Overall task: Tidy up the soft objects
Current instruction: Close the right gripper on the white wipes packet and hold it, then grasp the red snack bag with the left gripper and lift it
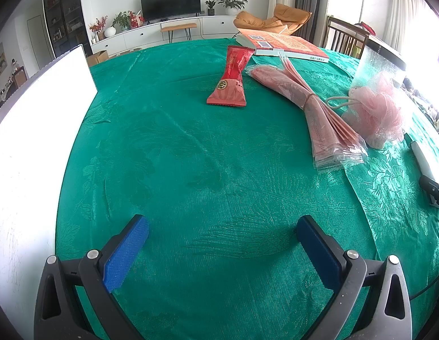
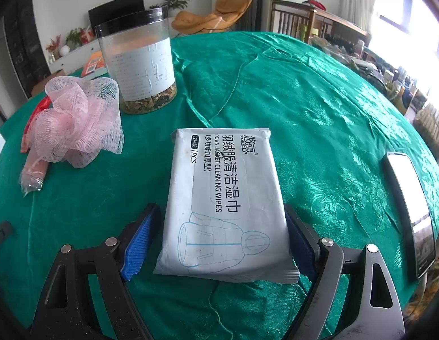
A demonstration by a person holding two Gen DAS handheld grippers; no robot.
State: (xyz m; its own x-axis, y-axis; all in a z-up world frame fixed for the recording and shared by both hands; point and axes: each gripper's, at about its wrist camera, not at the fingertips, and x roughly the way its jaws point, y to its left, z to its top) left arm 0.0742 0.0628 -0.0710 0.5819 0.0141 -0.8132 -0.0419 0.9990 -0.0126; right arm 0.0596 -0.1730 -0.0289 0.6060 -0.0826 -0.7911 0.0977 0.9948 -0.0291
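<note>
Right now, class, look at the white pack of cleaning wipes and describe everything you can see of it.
The pack of wipes is a flat, soft white plastic pouch with crimped ends, printed with black Chinese text, "DOWN JACKET CLEANING WIPES" and a blue outline drawing of a hooded jacket. It lies face up on the green tablecloth, its near end between the blue pads of the right gripper. A gap shows at the left pad; contact at the right pad is unclear.

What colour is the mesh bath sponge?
Pale pink mesh bath sponge, clearest in the right wrist view.
</note>
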